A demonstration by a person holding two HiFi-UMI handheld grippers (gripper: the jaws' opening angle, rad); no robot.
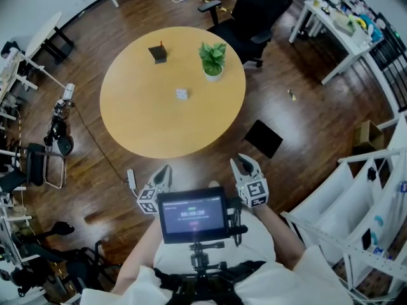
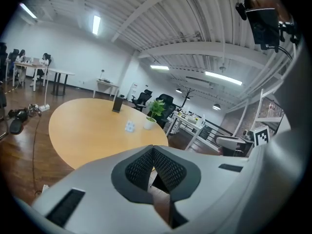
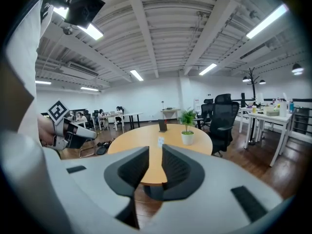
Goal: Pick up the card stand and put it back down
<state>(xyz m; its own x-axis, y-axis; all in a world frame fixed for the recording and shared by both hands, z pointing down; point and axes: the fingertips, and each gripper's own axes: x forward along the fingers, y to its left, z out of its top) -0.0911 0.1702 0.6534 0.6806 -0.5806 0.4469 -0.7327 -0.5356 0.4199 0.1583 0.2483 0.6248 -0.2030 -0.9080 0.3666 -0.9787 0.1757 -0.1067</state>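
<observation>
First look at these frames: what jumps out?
The round wooden table fills the middle of the head view, bearing a potted plant, a dark block and a small white item. The left gripper and the right gripper hang short of its near edge, holding nothing.

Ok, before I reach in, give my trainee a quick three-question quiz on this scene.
1. True or false: the left claw and right claw are both over the round table.
2. Which claw has its jaws apart with nothing between them? A) left B) right C) both
3. Fill in: counting the potted plant, ___ things stand on the table.
Key: 1 false, both are short of its near edge. 2 B, the left is shut. 3 three: plant, dark upright object, small white object.
</observation>
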